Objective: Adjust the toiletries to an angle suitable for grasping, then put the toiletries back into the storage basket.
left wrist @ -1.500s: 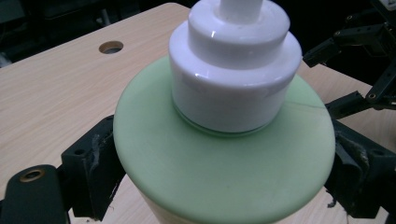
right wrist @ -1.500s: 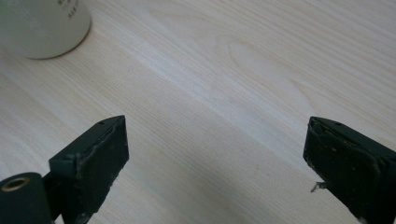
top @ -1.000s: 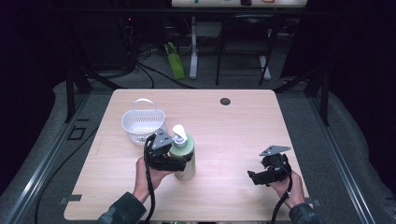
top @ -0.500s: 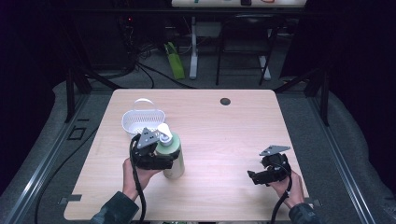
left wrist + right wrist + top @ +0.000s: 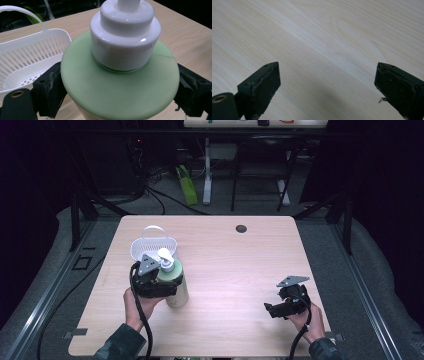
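A pale green bottle [image 5: 180, 292] with a white pump cap [image 5: 165, 255] stands upright at the table's left. My left gripper [image 5: 169, 284] is shut on its shoulder. In the left gripper view the black jaws press on both sides of the green bottle [image 5: 115, 82], and the white cap [image 5: 125, 37] rises just beyond them. A white slotted basket [image 5: 150, 245] with a handle sits right behind the bottle, on the far side. My right gripper [image 5: 270, 310] rests low at the table's front right. Its jaws have just been opening a little, with only bare wood between them [image 5: 337, 90].
The light wooden table [image 5: 240, 265] has a small dark round hole [image 5: 241, 228] near its far edge. The basket [image 5: 30, 57] lies to the left in the left gripper view. Dark floor, cables and stand legs surround the table.
My left gripper has carried the green bottle leftward across the table, closer to the white basket. The right hand has stayed in place.
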{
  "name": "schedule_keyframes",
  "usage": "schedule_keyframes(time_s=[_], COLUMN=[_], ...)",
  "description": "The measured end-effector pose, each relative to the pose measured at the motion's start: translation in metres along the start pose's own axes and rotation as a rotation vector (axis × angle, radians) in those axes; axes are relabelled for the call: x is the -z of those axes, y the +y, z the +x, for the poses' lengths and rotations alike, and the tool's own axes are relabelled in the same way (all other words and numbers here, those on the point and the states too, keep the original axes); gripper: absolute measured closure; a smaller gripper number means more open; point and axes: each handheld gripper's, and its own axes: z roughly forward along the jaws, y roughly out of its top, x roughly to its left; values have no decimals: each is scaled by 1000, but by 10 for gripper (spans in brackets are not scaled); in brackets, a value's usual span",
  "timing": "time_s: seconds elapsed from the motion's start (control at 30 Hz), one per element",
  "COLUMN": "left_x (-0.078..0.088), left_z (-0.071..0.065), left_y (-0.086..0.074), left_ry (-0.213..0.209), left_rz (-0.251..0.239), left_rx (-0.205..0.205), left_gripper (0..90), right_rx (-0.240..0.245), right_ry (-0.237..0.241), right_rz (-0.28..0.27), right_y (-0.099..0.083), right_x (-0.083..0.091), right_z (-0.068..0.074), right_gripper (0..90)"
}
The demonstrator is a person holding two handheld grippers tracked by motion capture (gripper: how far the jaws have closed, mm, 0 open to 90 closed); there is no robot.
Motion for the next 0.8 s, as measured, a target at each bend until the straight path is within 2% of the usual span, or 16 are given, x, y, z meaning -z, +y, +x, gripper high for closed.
schedule_keyframes(time_s=[0.17,0.3,0.8], left_x=[1,2,18], left_z=[1,-1,5], left_y=[0,-1,7], left_ry=[-6,-23,-68], left_rz=[2,2,-90], left_rx=[3,-15,10], left_gripper=[115,15,0], right_rx=[-2,0,12], right_ry=[-2,0,6], right_rz=[1,3,4], right_y=[1,1,3], right_x=[0,-1,-3], right_z=[0,0,0], right_gripper=[57,57,56])
